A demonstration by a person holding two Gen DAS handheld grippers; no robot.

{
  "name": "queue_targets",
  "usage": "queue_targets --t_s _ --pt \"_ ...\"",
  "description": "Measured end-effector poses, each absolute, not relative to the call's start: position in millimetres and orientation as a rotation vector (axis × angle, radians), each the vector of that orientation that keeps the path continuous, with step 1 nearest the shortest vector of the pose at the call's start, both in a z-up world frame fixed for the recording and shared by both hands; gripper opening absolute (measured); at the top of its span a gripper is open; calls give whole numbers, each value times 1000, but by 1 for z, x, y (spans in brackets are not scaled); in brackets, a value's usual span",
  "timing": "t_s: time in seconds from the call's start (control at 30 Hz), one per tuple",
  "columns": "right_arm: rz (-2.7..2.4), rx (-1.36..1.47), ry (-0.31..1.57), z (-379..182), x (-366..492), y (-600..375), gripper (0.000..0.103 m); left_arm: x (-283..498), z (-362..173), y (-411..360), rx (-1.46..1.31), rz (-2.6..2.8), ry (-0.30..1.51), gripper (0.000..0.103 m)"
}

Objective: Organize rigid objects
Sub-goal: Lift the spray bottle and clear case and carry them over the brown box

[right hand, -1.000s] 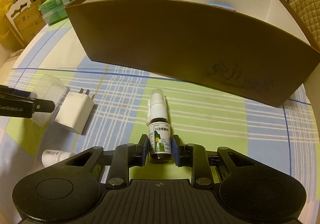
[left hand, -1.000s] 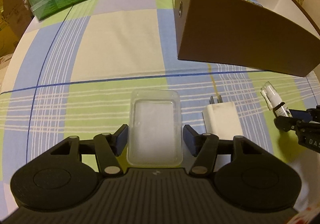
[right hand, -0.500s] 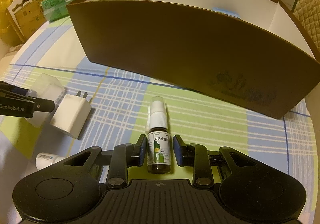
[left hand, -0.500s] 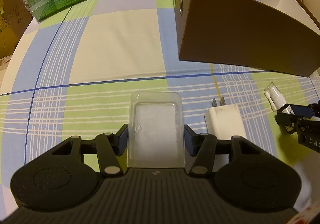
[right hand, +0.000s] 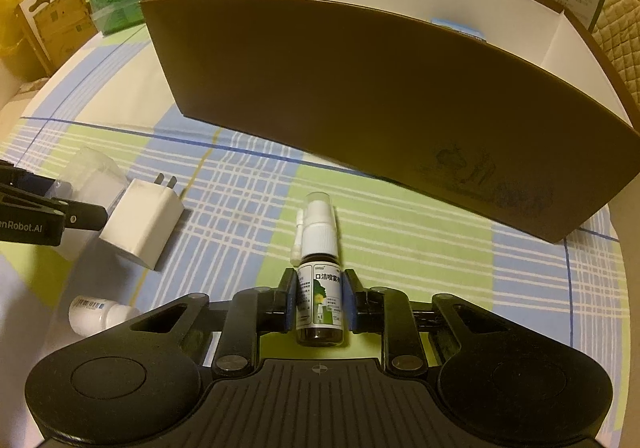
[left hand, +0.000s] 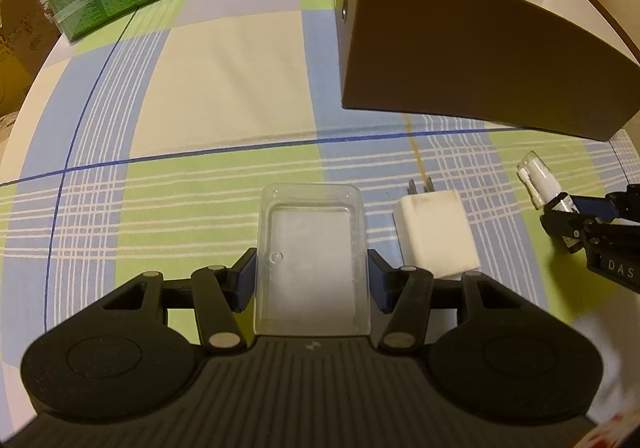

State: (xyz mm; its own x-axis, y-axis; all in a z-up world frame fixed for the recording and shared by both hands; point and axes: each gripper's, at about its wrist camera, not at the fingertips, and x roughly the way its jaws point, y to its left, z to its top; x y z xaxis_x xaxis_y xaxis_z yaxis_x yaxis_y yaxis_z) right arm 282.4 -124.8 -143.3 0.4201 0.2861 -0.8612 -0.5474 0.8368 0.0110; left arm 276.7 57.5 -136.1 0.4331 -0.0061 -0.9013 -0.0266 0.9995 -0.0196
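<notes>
Checked tabletop [left hand: 224, 96]: your right tongs [right hand: 319, 302] are clamping the spray bottle [right hand: 320, 288], left tongs [left hand: 310, 284] closing on the clear case [left hand: 312, 264]. Next I'd say lift toward the brown box [right hand: 360, 96] at 12 o'clock.

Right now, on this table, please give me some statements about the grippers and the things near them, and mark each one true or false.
1. The right gripper is shut on the spray bottle. True.
2. The clear case lies inside the brown box. False: it is on the tablecloth, between the fingers of the left gripper.
3. The white charger lies between the case and the bottle. True.
4. The charger's prongs point away from the box. False: they point toward it.
5. A small white bottle lies near the right gripper. True.
</notes>
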Motion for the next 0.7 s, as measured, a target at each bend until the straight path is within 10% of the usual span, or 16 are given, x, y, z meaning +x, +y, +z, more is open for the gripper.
queue_targets --t_s 0.7 --pt "583 -114 936 -82 249 -150 20 243 -64 42 -42 -36 979 51"
